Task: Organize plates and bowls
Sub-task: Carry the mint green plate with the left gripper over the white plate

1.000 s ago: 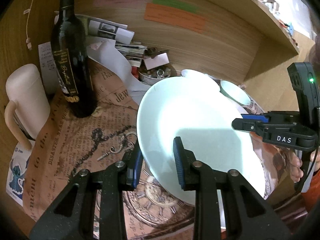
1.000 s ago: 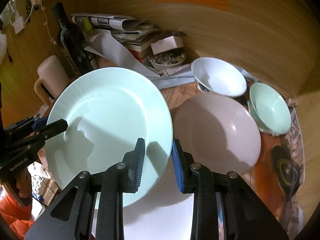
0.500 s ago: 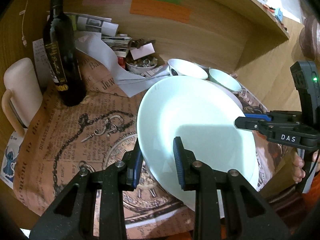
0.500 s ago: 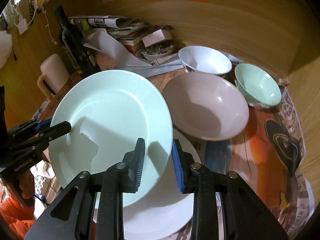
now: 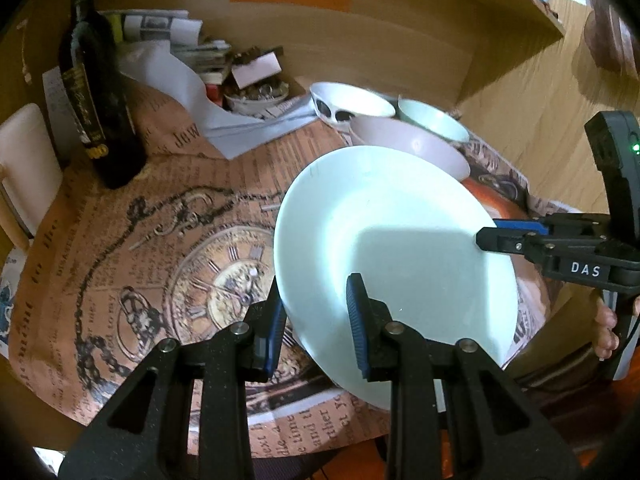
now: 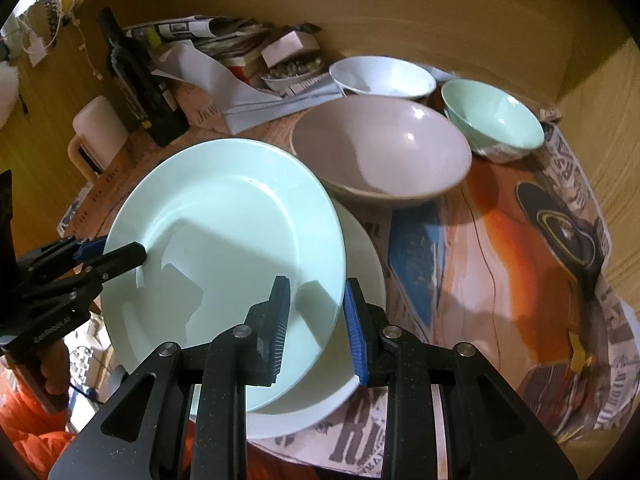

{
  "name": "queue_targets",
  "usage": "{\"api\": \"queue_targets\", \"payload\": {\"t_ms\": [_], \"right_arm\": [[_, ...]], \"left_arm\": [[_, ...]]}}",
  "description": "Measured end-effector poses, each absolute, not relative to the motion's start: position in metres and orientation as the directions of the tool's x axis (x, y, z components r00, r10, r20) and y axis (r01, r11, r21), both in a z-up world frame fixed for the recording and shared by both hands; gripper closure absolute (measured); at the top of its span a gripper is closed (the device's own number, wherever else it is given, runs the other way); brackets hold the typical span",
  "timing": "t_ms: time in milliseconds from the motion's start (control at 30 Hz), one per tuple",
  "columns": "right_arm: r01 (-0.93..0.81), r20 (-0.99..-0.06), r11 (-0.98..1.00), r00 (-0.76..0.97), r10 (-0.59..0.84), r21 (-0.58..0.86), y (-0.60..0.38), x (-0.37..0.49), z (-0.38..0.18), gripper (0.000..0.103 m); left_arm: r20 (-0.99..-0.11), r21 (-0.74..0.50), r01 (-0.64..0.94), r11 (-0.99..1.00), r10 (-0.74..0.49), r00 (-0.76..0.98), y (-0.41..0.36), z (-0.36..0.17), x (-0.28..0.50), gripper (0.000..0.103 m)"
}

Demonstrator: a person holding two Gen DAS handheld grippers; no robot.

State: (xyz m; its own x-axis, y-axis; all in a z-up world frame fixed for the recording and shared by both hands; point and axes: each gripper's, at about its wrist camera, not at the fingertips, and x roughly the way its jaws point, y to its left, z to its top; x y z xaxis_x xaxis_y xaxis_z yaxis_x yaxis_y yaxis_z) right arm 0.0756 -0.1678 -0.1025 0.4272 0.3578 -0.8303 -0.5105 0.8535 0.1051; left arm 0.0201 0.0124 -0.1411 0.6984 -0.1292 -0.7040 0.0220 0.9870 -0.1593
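A pale green plate point(image 5: 392, 248) point(image 6: 224, 248) is held tilted above the table by both grippers. My left gripper point(image 5: 316, 316) is shut on its left rim; in the right wrist view it shows at the left point(image 6: 108, 254). My right gripper point(image 6: 316, 320) is shut on the plate's right rim; in the left wrist view it shows at the right point(image 5: 500, 234). A white plate point(image 6: 360, 300) lies on the table under it. A pinkish bowl point(image 6: 380, 156), a white bowl point(image 6: 382, 78) and a green bowl point(image 6: 492, 120) stand behind.
A dark wine bottle point(image 5: 100, 104), a cream mug point(image 5: 24, 172), a pile of papers point(image 5: 188, 60) and a small dish of bits point(image 5: 256, 94) stand at the back left. Printed paper point(image 5: 160, 220) covers the table. Wooden walls point(image 6: 440, 20) close in the back and right.
Both grippers have carried the green plate back toward the table's near edge and lower. The white plate below and the bowls behind have come into fuller view.
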Motion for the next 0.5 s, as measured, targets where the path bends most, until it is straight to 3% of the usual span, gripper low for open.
{"api": "queue_targets", "payload": {"t_ms": [500], "right_arm": [[-0.489,-0.856,0.863,0.386,0.344,0.127,-0.175,0.072,-0.118,0.078]], "left_arm": [[-0.717,-0.114,0.027,0.993,-0.101,0.689,0.001,-0.153,0.025,0.075]]}}
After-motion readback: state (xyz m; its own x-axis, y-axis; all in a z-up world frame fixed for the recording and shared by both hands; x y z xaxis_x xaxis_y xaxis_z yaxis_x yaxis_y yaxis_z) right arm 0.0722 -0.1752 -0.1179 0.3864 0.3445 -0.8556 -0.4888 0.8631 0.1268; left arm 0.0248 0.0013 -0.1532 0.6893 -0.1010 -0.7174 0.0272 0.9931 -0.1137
